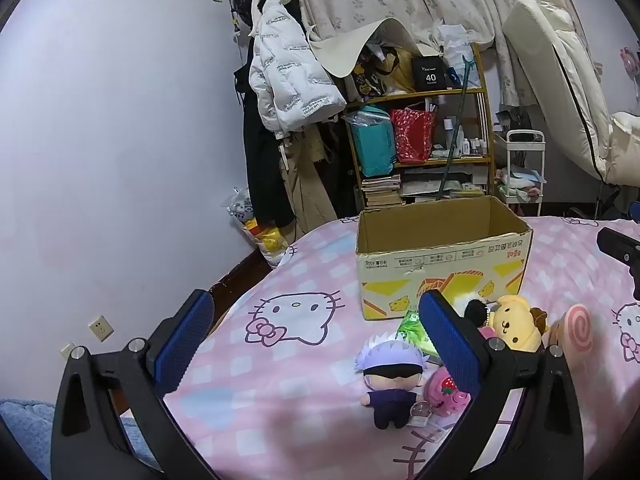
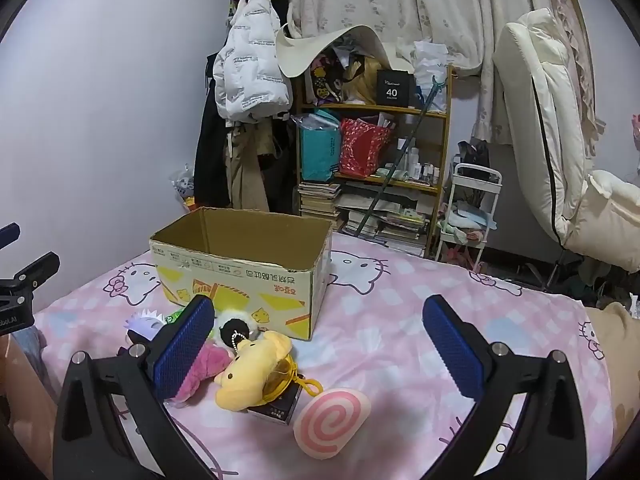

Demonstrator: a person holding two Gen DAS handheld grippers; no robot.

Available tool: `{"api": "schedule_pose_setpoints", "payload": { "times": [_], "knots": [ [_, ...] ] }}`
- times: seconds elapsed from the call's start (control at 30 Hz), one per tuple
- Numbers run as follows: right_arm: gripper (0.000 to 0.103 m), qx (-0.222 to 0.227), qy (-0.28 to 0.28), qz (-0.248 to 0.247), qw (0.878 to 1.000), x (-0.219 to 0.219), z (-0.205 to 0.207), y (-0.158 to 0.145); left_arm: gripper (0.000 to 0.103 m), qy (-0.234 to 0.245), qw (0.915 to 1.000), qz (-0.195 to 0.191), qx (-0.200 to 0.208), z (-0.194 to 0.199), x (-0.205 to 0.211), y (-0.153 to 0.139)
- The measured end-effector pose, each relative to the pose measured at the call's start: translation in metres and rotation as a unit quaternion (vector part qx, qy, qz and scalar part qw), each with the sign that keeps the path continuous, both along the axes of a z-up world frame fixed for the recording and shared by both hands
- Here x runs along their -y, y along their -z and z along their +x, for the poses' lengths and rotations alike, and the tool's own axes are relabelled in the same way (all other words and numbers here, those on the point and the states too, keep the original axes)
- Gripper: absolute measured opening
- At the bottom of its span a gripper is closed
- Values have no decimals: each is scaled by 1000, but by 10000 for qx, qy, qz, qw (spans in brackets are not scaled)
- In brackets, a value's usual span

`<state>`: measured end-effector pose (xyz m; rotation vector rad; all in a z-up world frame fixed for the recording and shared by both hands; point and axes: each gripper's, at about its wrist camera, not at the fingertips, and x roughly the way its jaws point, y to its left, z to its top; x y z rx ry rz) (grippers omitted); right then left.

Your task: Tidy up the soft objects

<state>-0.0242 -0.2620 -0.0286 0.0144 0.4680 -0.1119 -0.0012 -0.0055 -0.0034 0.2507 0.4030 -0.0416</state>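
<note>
Both tools, left tool [image 1: 316,344] and right tool [image 2: 320,346], gape wide, holding nothing.

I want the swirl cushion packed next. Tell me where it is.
The pink swirl cushion lies on the bed, low centre in the right wrist view, just right of the yellow plush and in front of the cardboard box.
</note>
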Motion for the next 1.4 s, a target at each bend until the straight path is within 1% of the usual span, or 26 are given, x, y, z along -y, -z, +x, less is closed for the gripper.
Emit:
{"api": "schedule_pose_setpoints", "payload": {
  "times": [1.4],
  "knots": [
    [103,-19,11,30,10000,0,1,-1,101,41,10000,6,-58,2,-1,3]
  ]
}}
